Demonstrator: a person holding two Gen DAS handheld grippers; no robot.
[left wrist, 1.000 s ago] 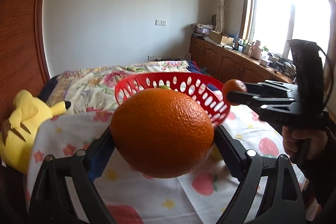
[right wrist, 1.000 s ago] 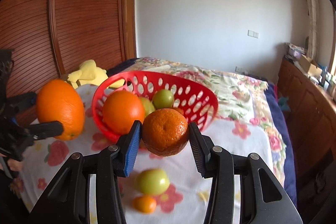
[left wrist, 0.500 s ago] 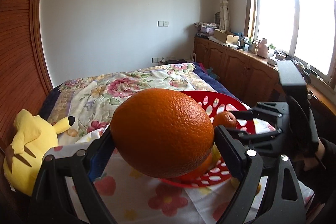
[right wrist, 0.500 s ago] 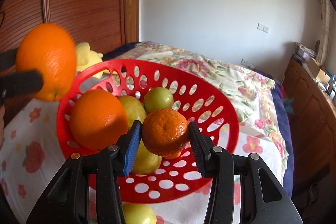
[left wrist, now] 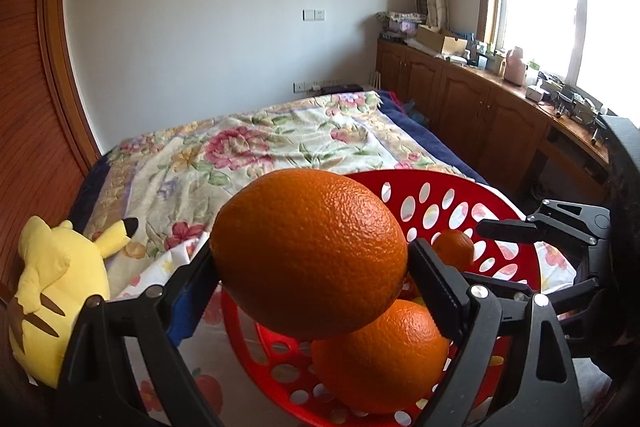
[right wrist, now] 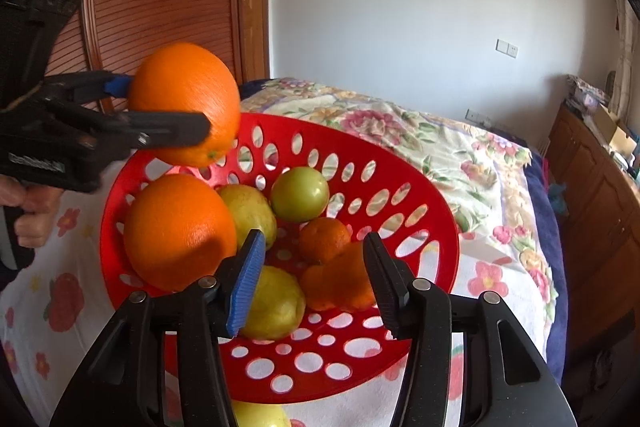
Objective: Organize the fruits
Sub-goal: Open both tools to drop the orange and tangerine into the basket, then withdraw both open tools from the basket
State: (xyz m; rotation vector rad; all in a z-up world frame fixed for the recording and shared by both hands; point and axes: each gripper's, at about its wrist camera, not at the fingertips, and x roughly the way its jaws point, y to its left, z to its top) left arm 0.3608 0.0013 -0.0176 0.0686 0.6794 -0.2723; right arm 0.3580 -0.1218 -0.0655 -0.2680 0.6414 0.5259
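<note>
My left gripper (left wrist: pixel 312 267) is shut on a large orange (left wrist: pixel 308 255) and holds it over the near rim of the red perforated basket (left wrist: pixel 460 181). From the right wrist, that orange (right wrist: pixel 184 103) hangs above the basket's (right wrist: pixel 304 127) left edge. My right gripper (right wrist: pixel 316 283) is over the basket with its jaws opening. A blurred mandarin (right wrist: pixel 340 285) is dropping between the pads, which no longer touch it. In the basket lie another large orange (right wrist: pixel 178 227), a small mandarin (right wrist: pixel 324 239), a green fruit (right wrist: pixel 300 193) and two yellowish fruits (right wrist: pixel 272 303).
A yellow plush toy (left wrist: pixel 56 291) lies left of the basket on the flowered cloth. One green fruit (right wrist: pixel 256 415) rests on the cloth in front of the basket. A person's hand (right wrist: pixel 32 215) grips the left tool. Wooden cabinets (left wrist: pixel 480 107) run along the right wall.
Both grippers came in over the basket. The right jaws have parted and the mandarin has slipped out of them. The left gripper still clamps the large orange.
</note>
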